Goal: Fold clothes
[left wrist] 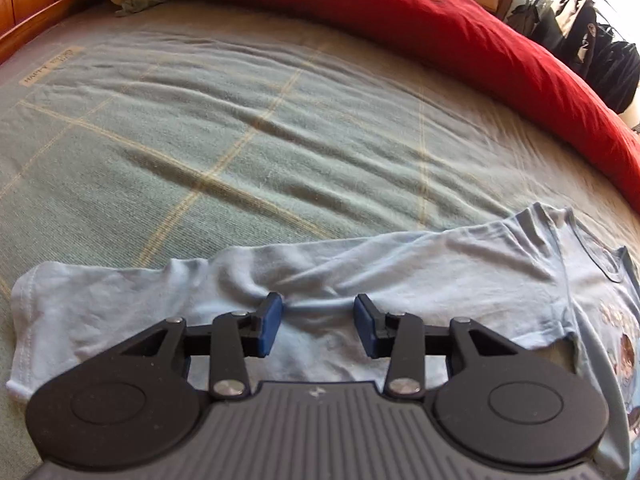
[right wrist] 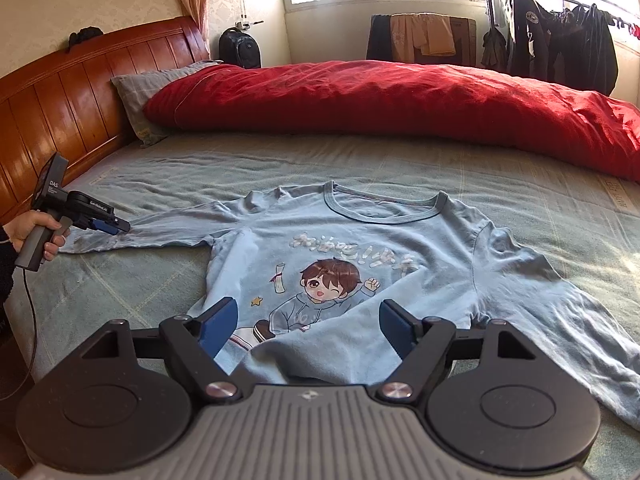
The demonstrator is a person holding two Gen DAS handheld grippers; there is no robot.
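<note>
A light blue long-sleeved shirt (right wrist: 416, 240) with a cartoon boy print lies face up on the bed, both sleeves spread out. My right gripper (right wrist: 308, 322) is open above the shirt's bottom hem, where a fold of cloth rises between its blue pads. My left gripper (left wrist: 319, 320) is open and low over the shirt's left sleeve (left wrist: 400, 264), which puckers at the fingertips. From the right wrist view, the left gripper (right wrist: 120, 226) touches that sleeve (right wrist: 168, 236) near its cuff, held by a hand (right wrist: 28, 228).
The grey-green checked bed sheet (left wrist: 240, 128) stretches beyond the shirt. A red quilt (right wrist: 400, 96) lies along the far side, a grey pillow (right wrist: 140, 92) rests against the wooden headboard (right wrist: 60, 100), and dark clothes hang on a rack (right wrist: 560, 40) by the window.
</note>
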